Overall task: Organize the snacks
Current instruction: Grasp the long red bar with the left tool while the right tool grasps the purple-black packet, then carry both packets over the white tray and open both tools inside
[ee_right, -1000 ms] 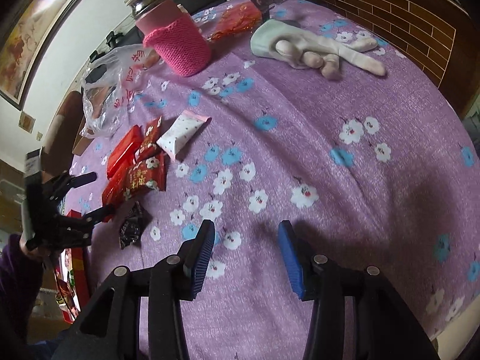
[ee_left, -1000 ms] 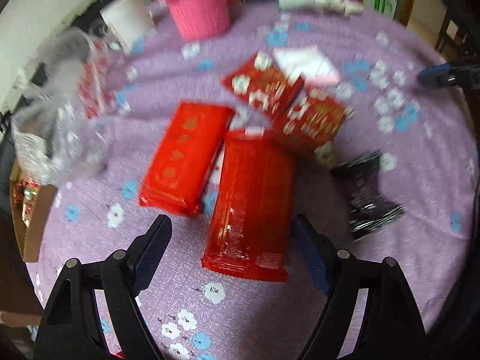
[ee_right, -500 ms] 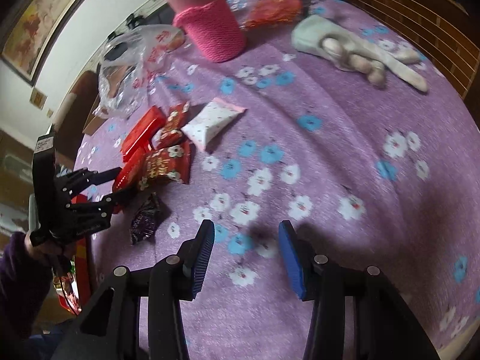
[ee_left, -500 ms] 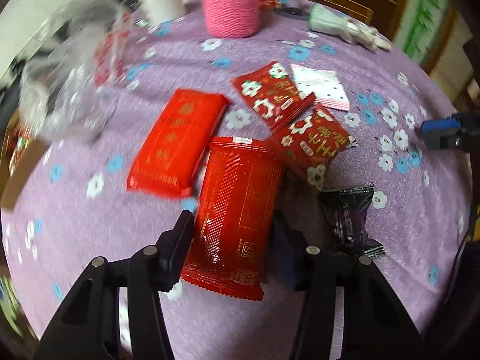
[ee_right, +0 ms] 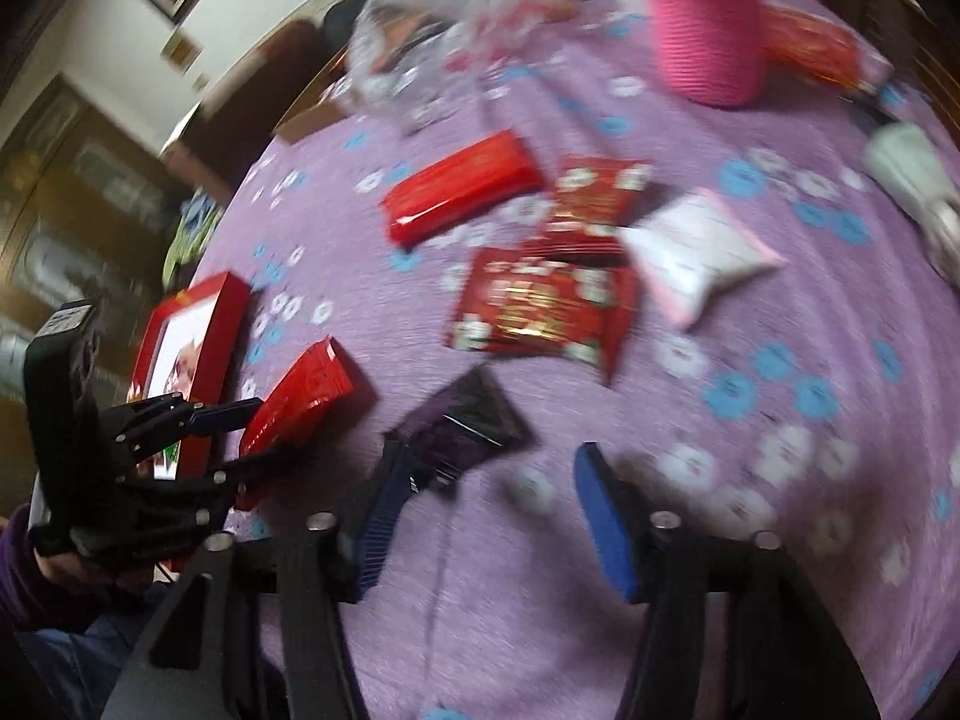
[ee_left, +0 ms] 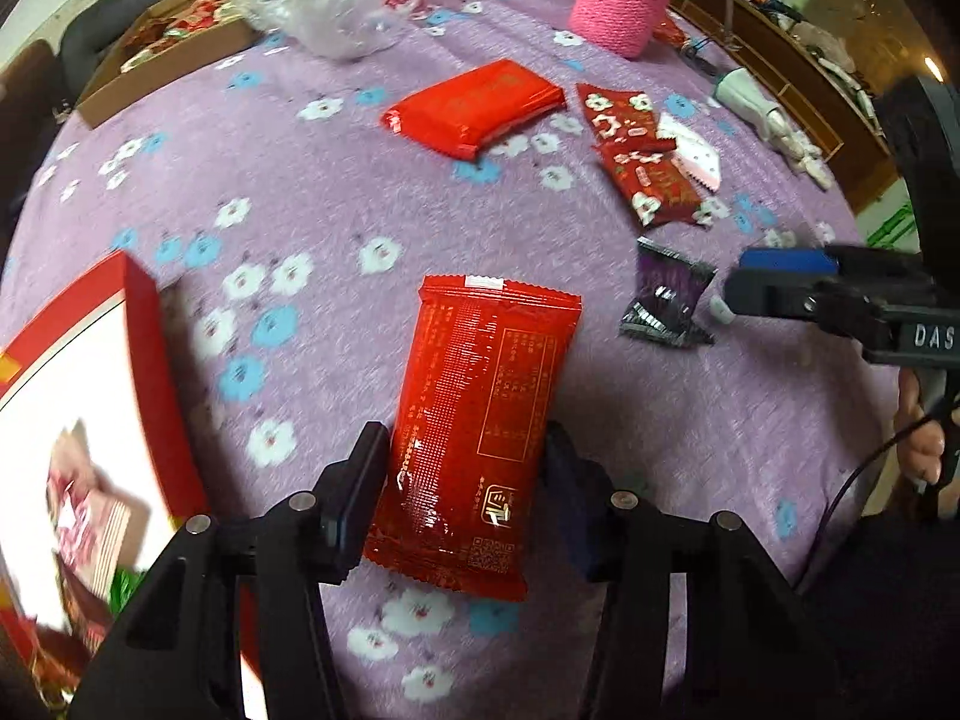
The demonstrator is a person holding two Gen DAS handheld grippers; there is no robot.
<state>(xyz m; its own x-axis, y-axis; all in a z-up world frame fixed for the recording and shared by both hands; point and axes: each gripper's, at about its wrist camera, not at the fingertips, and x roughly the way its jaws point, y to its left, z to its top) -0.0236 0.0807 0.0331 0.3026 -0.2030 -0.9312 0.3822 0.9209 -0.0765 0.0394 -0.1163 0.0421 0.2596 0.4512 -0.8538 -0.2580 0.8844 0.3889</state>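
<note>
The left gripper (ee_left: 465,495) is clamped on a red pack (ee_left: 480,432), holding it above the purple cloth (ee_left: 300,180) just right of a red box (ee_left: 150,360). The right gripper (ee_right: 480,510) has nothing gripped and its jaws are opening, its left pad at a dark purple packet (ee_right: 465,420) lying on the cloth. Farther back lie another red pack (ee_left: 474,105), 2 flowered red packets (ee_left: 630,120) and a white pouch (ee_right: 699,255).
</note>
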